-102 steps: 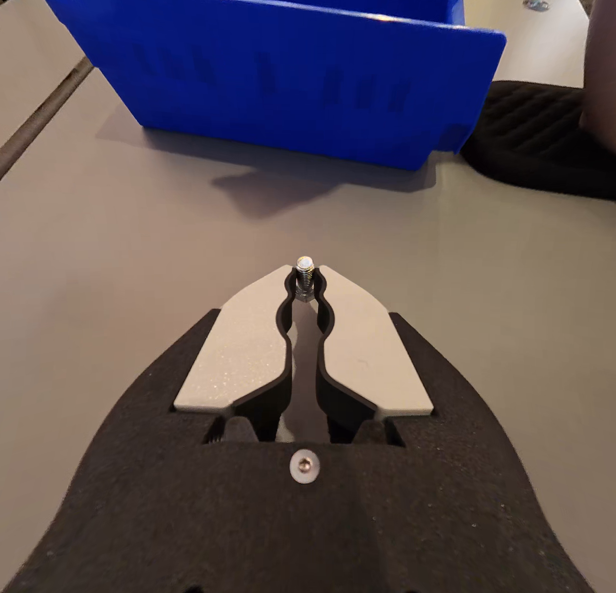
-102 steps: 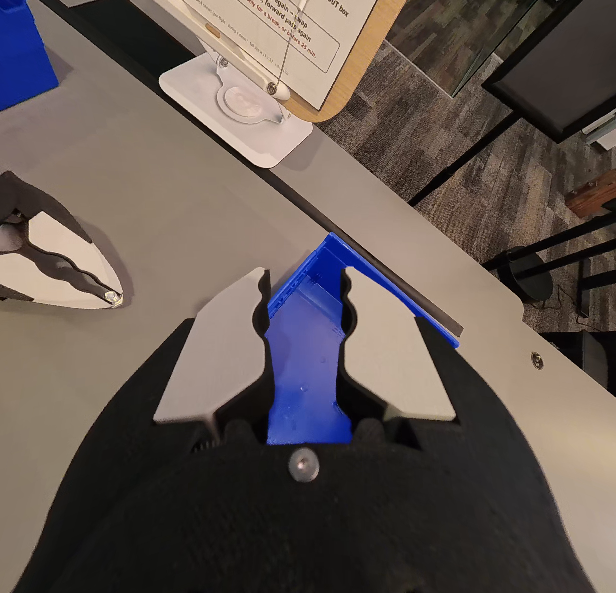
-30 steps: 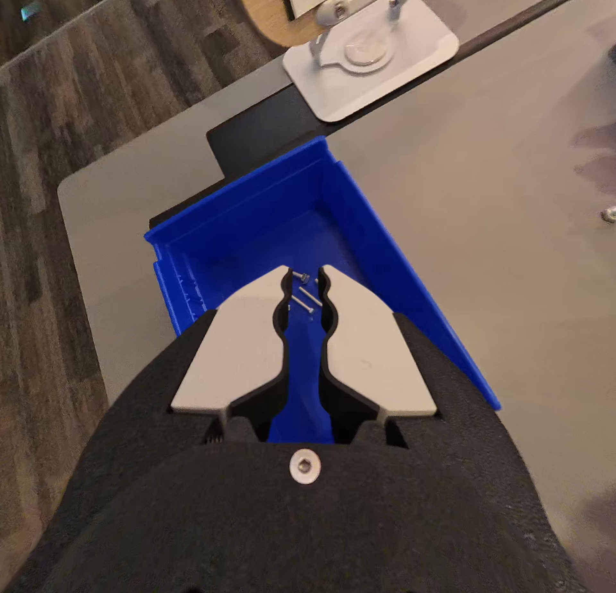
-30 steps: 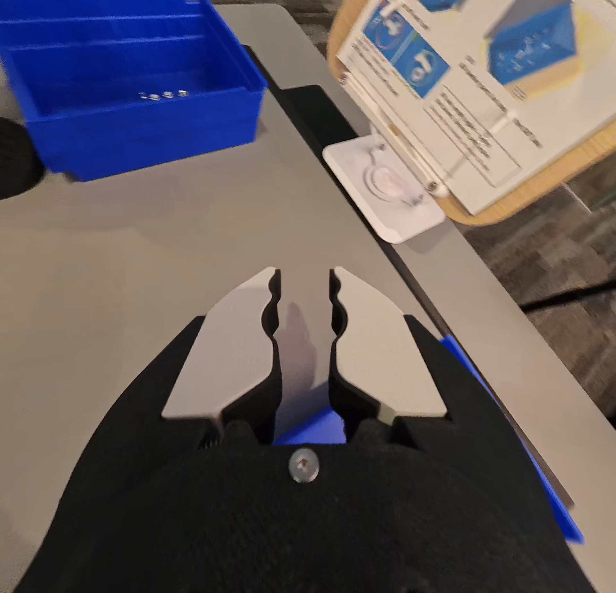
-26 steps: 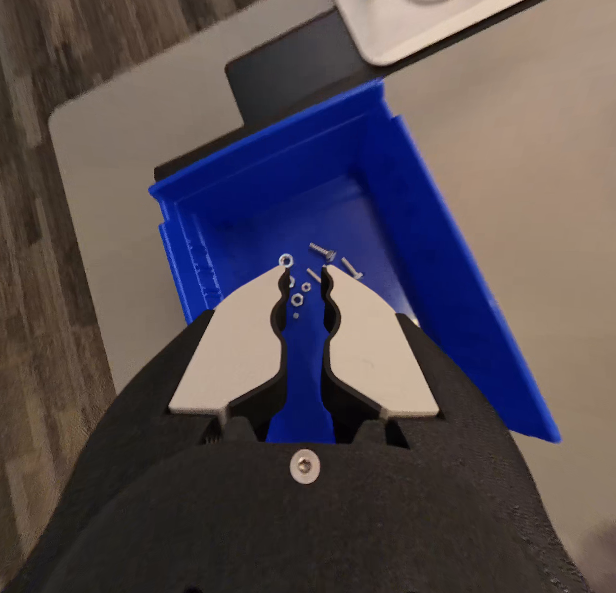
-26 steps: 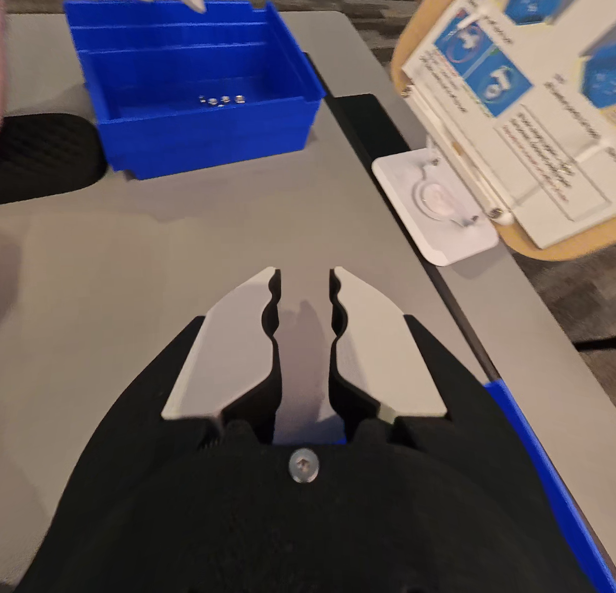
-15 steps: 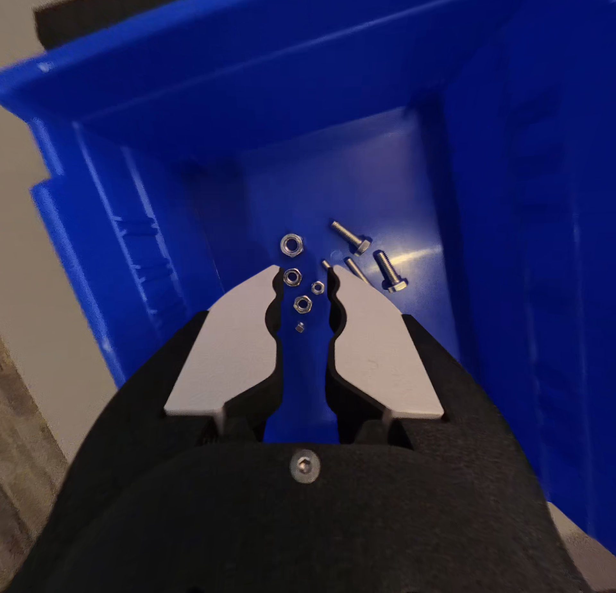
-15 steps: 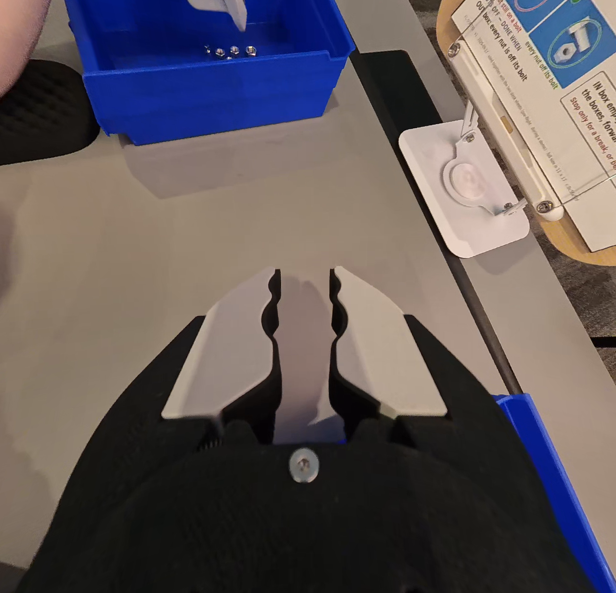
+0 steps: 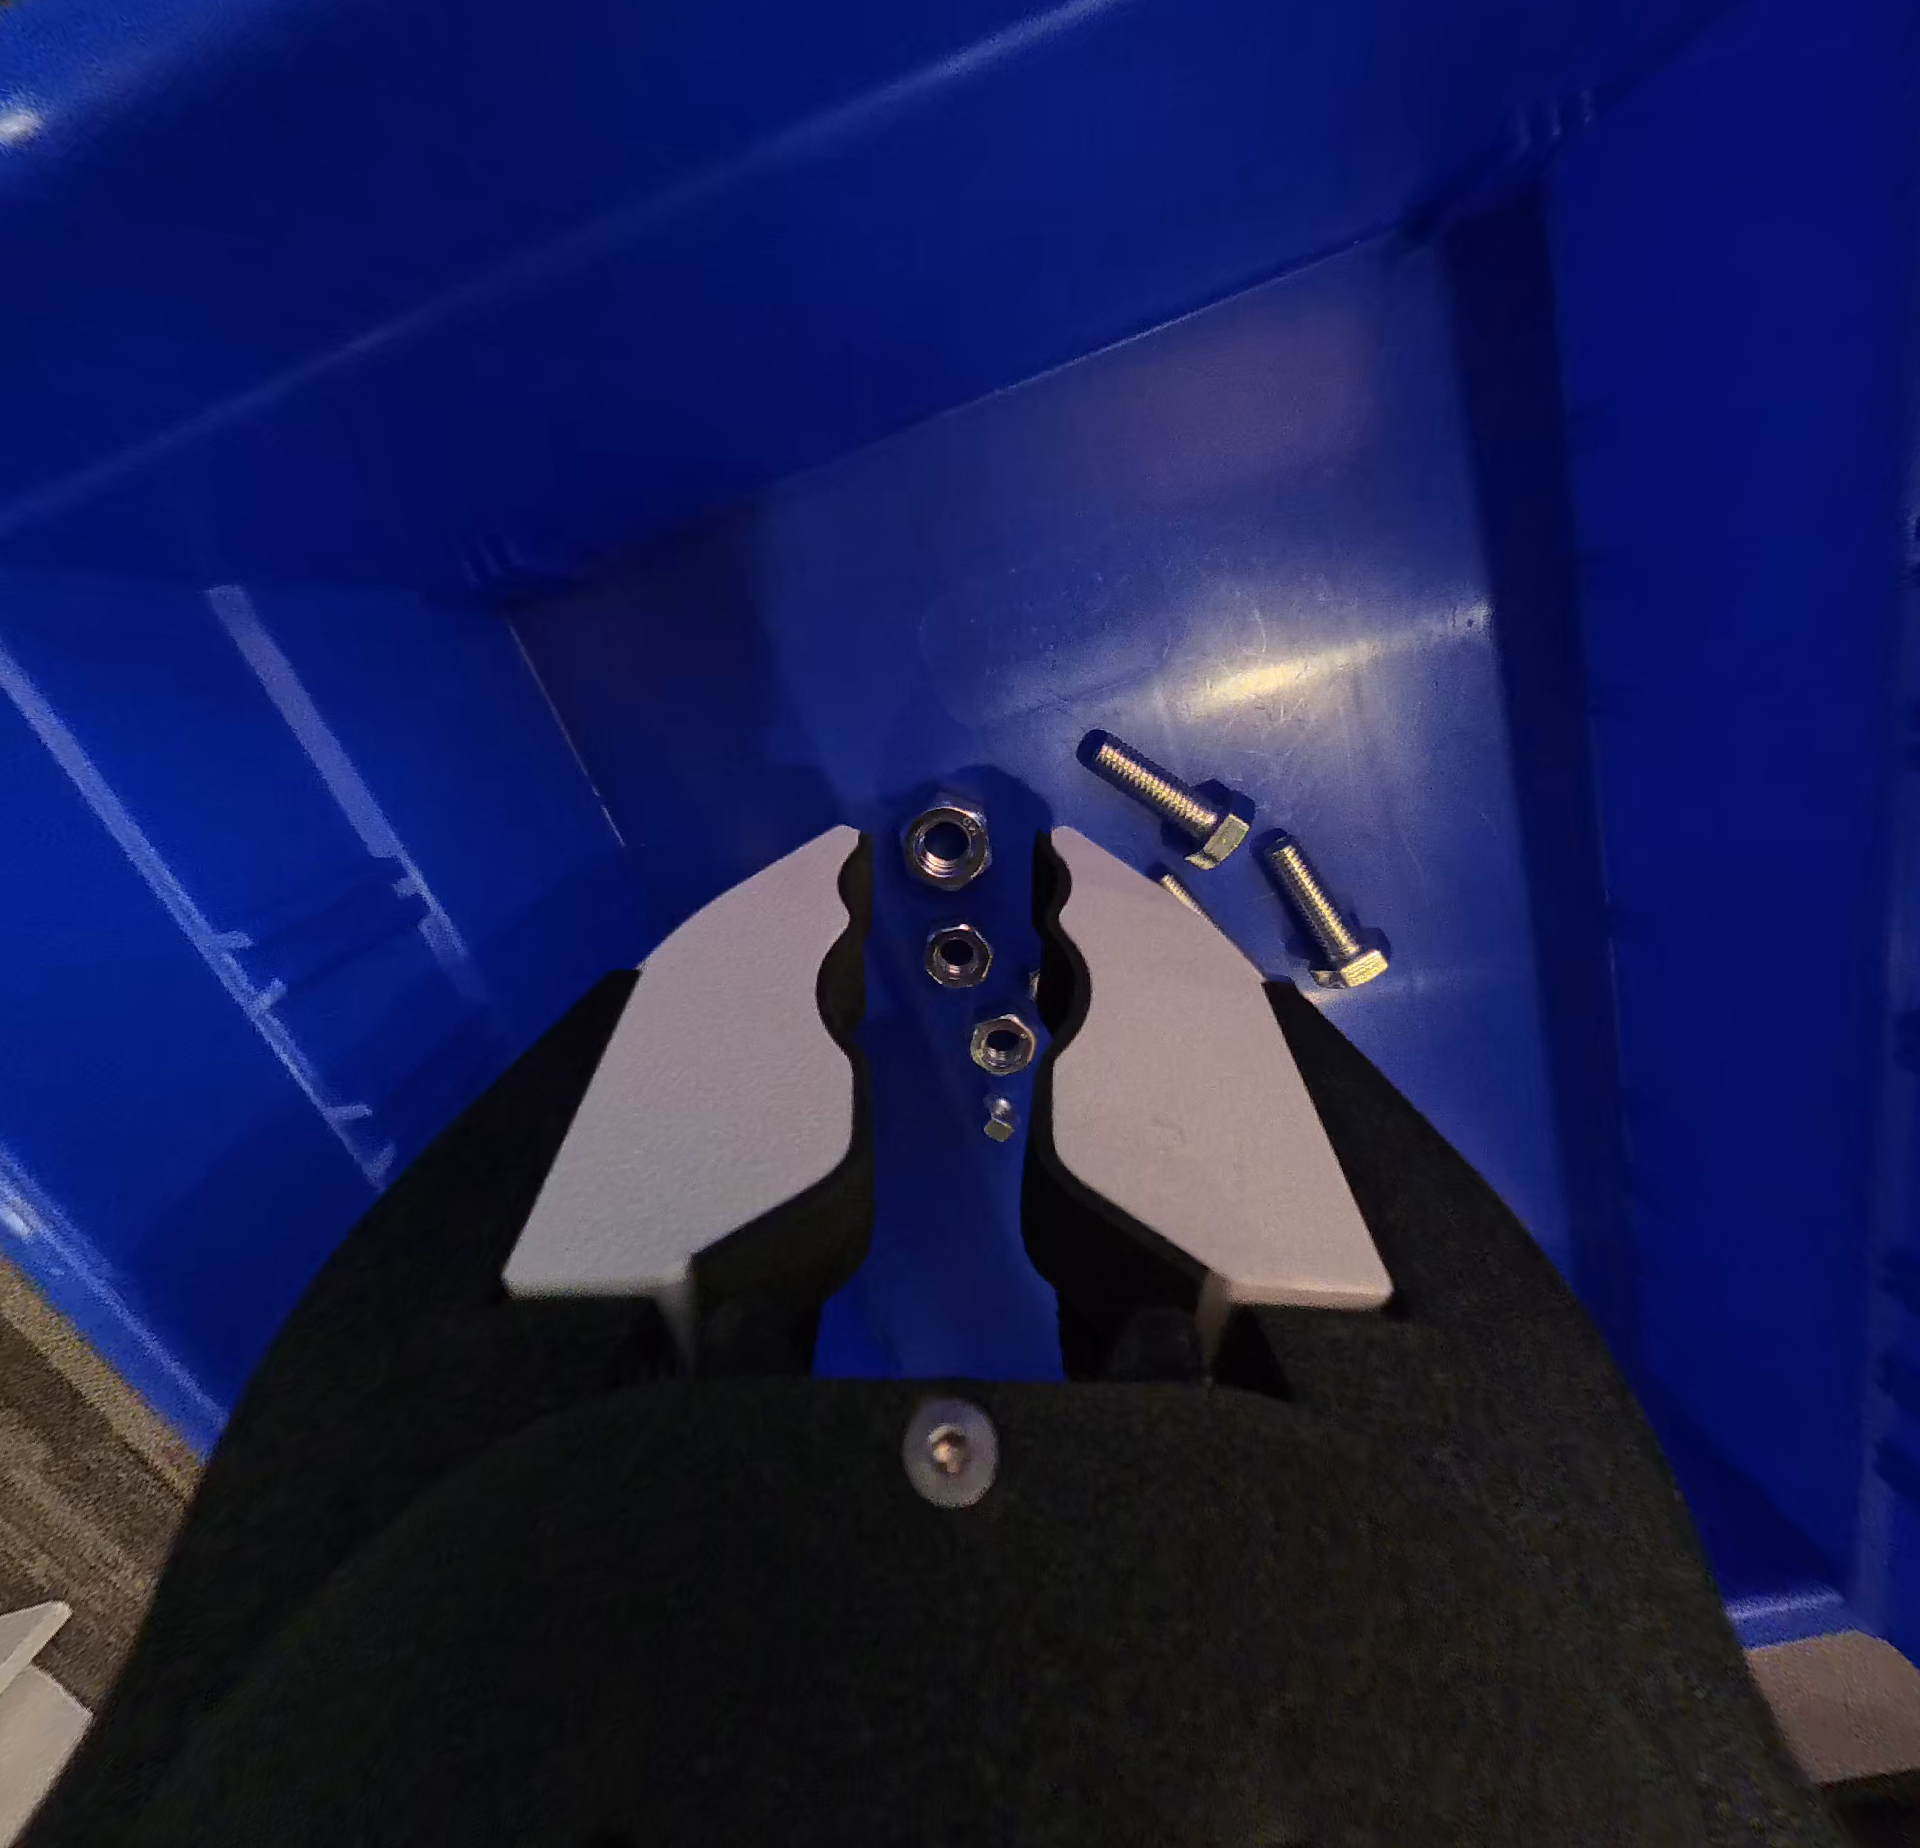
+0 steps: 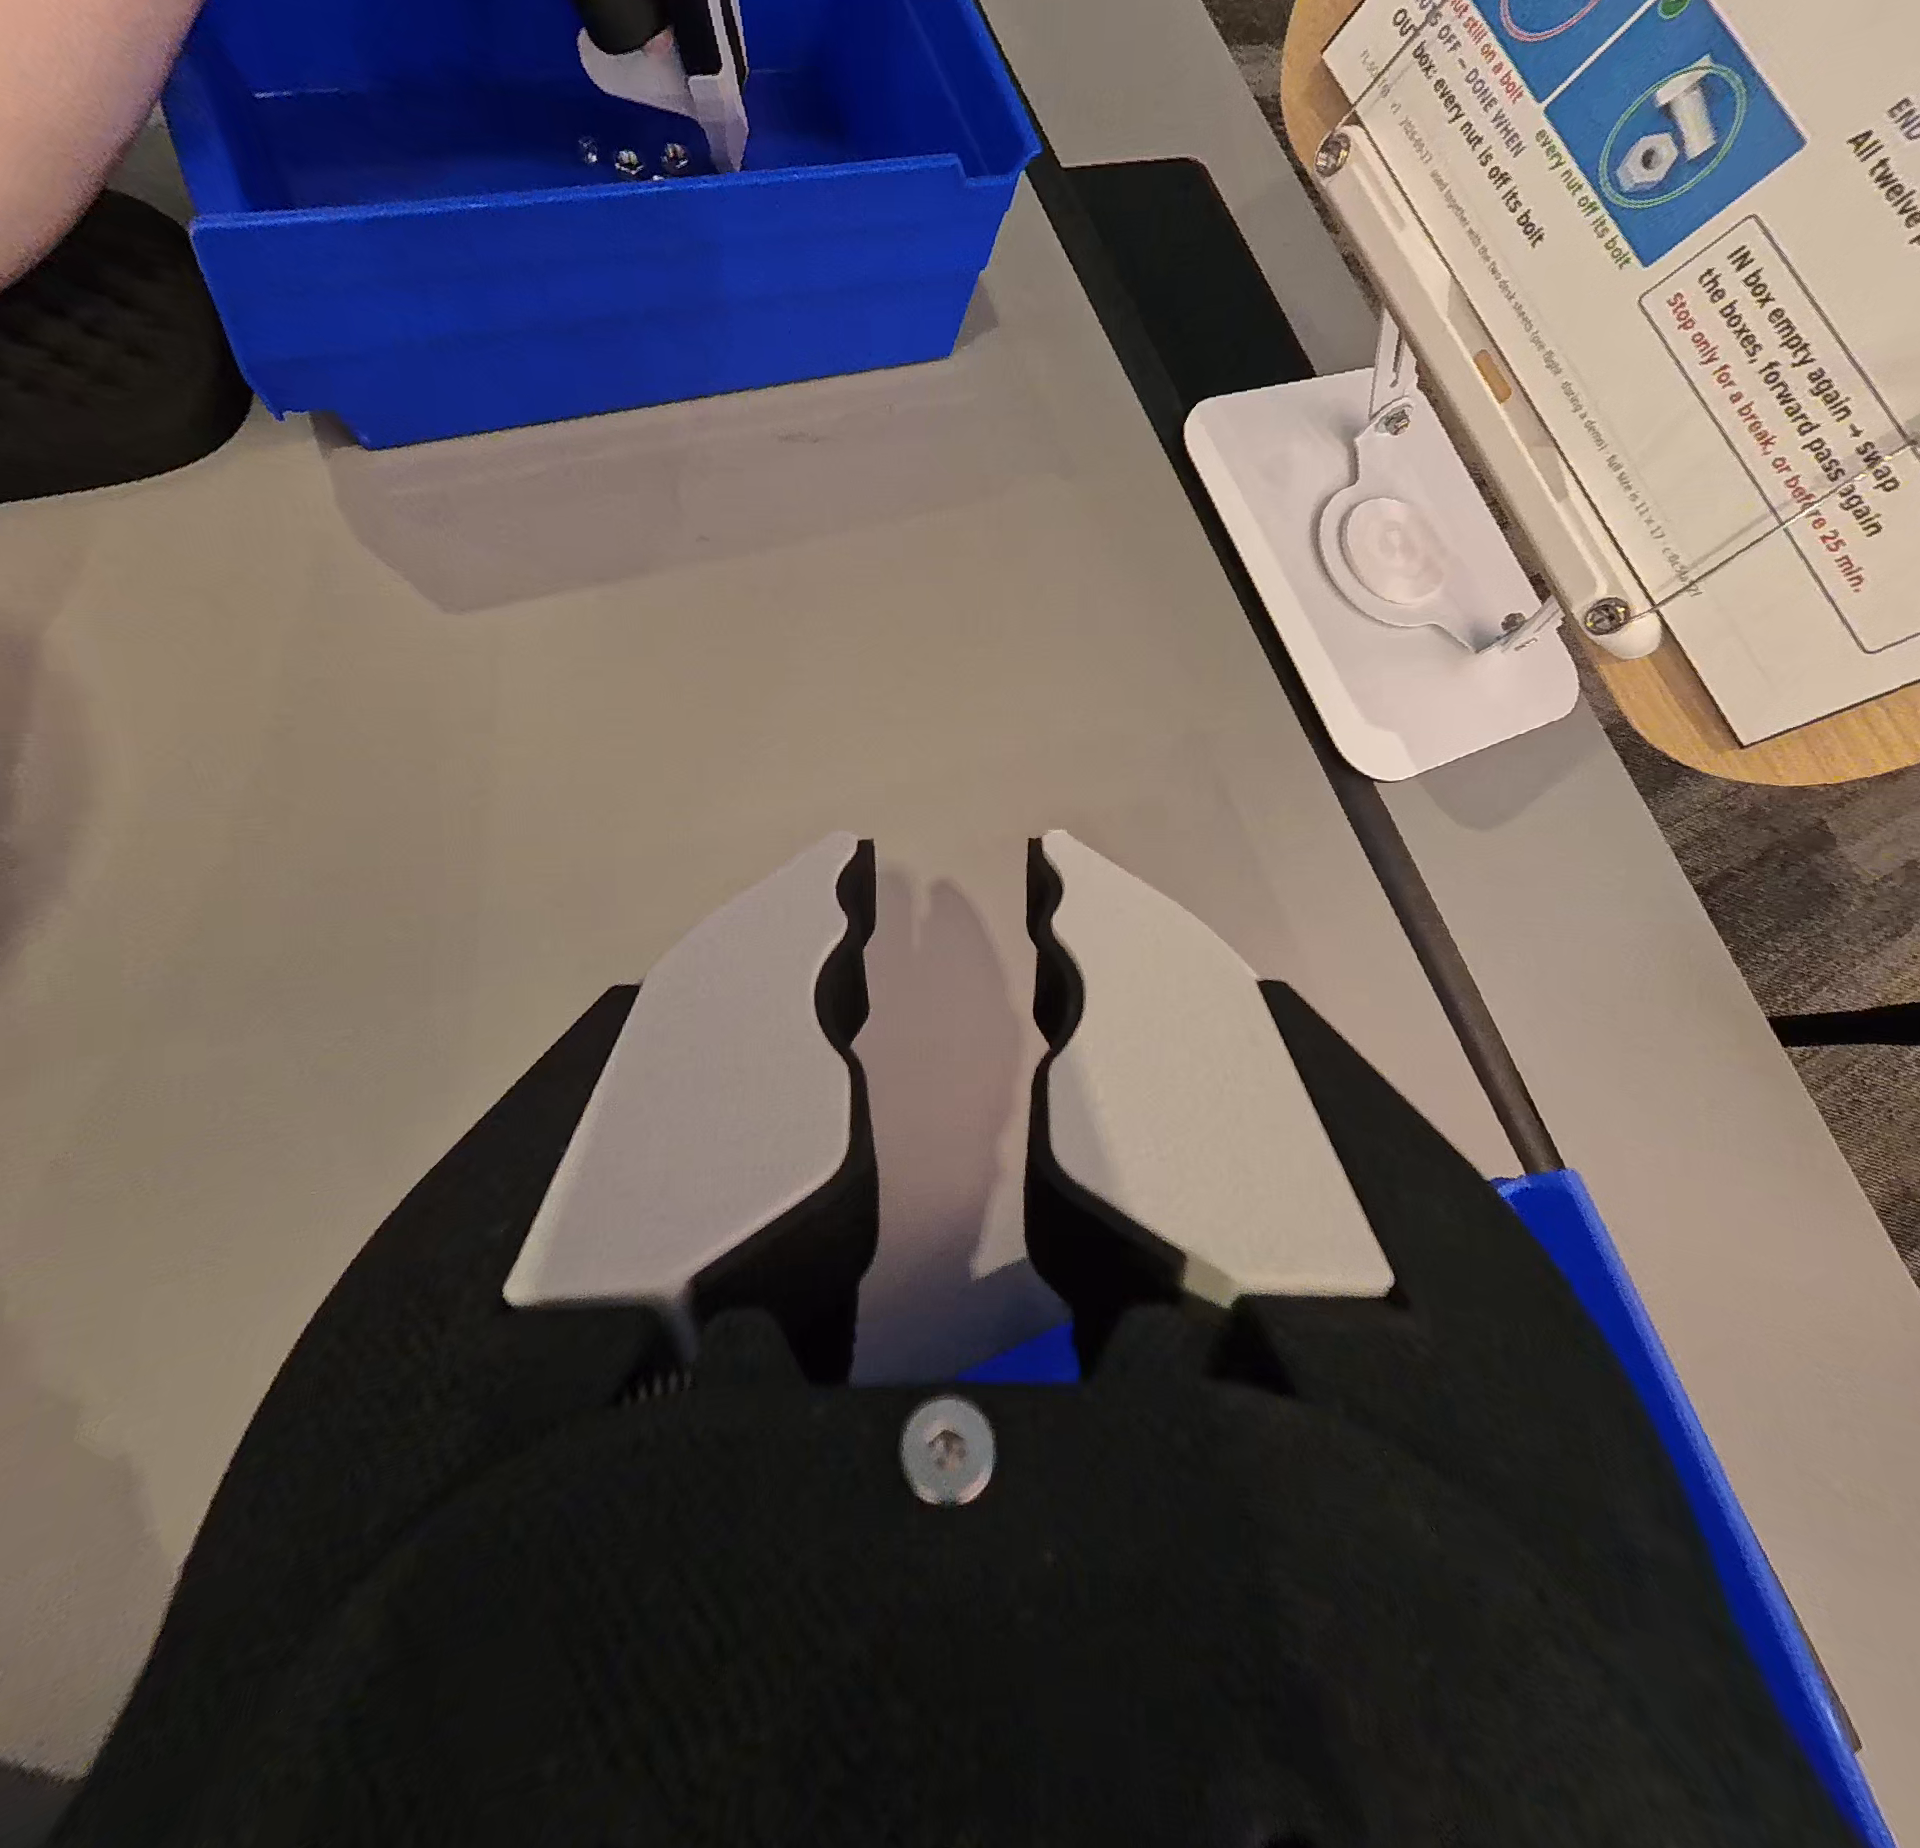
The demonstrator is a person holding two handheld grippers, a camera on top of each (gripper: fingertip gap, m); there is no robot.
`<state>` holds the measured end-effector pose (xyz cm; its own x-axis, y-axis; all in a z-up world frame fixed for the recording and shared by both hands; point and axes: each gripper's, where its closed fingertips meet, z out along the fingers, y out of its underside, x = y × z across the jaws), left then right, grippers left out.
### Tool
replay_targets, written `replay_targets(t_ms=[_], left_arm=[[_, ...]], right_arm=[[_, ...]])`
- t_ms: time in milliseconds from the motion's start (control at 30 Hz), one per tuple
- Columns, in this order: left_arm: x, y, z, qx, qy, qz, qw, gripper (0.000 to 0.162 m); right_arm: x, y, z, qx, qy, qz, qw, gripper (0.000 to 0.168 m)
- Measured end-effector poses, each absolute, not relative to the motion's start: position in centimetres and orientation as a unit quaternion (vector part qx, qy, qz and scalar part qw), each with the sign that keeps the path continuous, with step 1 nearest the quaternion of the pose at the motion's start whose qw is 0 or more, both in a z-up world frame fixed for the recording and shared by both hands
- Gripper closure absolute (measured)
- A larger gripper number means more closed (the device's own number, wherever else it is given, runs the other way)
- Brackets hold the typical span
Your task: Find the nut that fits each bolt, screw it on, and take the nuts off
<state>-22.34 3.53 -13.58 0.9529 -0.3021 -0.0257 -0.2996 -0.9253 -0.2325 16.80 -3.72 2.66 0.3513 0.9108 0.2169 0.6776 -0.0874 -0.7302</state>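
My left gripper (image 9: 951,842) is open and empty, low inside a blue bin (image 9: 520,240). Between its fingers on the bin floor lie three steel nuts in a row: a large one (image 9: 943,851), a middle one (image 9: 958,957) and a third (image 9: 1003,1044), with a tiny part (image 9: 1000,1119) below. Two hex bolts (image 9: 1169,801) (image 9: 1322,917) lie to the right. In the right wrist view the same bin (image 10: 582,271) stands far left with the left gripper (image 10: 717,120) in it. My right gripper (image 10: 951,842) is open and empty above the grey table (image 10: 520,759).
A second blue bin's edge (image 10: 1621,1383) shows at my right gripper's lower right. A white stand base (image 10: 1382,572) holds an instruction sheet on a wooden board (image 10: 1662,188) at the table's right edge. A black pad (image 10: 94,364) and a person's arm (image 10: 73,53) are far left. The grippers' ends are close to 45 cm from one another.
My left gripper has dropped deep into the blue bin, so the nuts now lie between its fingers. My right gripper has drawn back and turned slightly, staying open over the table.
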Motion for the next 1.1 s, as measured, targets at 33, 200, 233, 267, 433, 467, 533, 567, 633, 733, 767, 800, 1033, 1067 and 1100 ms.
replay_targets(t_ms=[33,200,233,267,433,467,533,567,633,733,767,800,1033,1067,1100], left_arm=[[-22.4,3.5,-13.6,-0.981,0.154,-0.007,0.117,0.133],[-22.5,3.5,-13.9,-0.982,0.158,-0.013,0.107,0.134],[-22.6,3.4,-14.0,-0.982,0.159,-0.013,0.105,0.135],[-22.6,3.4,-14.0,-0.982,0.159,-0.013,0.105,0.136],[-22.4,3.4,-14.1,-0.982,0.159,-0.023,0.101,0.136],[-22.4,3.3,-14.3,-0.982,0.159,-0.024,0.096,0.136],[-22.6,3.2,-14.5,-0.983,0.157,-0.022,0.091,0.136],[-22.7,3.3,-14.6,-0.983,0.157,-0.019,0.089,0.136],[-22.6,3.4,-14.6,-0.983,0.155,-0.022,0.093,0.139],[-22.4,3.5,-14.7,-0.983,0.155,-0.032,0.097,0.140],[-22.4,3.5,-14.7,-0.983,0.155,-0.034,0.097,0.140],[-22.4,3.5,-14.7,-0.982,0.155,-0.036,0.098,0.140],[-22.4,3.1,-14.7,-0.982,0.165,-0.024,0.089,0.144],[-22.5,3.1,-14.6,-0.982,0.168,-0.015,0.087,0.144],[-22.7,3.0,-14.4,-0.982,0.170,-0.002,0.085,0.144]], right_arm=[[16.9,-3.7,2.7,-0.723,-0.549,0.149,0.392,0.139],[17.1,-3.6,2.3,-0.729,-0.549,0.145,0.383,0.139],[17.1,-3.7,2.3,-0.729,-0.549,0.145,0.382,0.139],[17.1,-3.7,2.2,-0.729,-0.550,0.146,0.380,0.139],[17.1,-3.8,1.8,-0.732,-0.553,0.141,0.372,0.139],[17.1,-3.8,1.7,-0.732,-0.554,0.140,0.370,0.139],[17.1,-3.7,1.6,-0.733,-0.555,0.139,0.368,0.139],[17.1,-3.8,1.6,-0.733,-0.555,0.138,0.368,0.139],[17.1,-3.8,1.6,-0.733,-0.555,0.138,0.368,0.139],[17.2,-3.7,1.7,-0.734,-0.554,0.137,0.369,0.139],[17.3,-3.7,1.7,-0.734,-0.554,0.137,0.368,0.139],[17.3,-3.7,1.7,-0.734,-0.554,0.137,0.368,0.139],[17.3,-3.7,1.2,-0.735,-0.560,0.126,0.362,0.139],[17.3,-3.6,1.2,-0.736,-0.559,0.124,0.361,0.139],[17.4,-3.6,1.2,-0.736,-0.559,0.123,0.362,0.139]])
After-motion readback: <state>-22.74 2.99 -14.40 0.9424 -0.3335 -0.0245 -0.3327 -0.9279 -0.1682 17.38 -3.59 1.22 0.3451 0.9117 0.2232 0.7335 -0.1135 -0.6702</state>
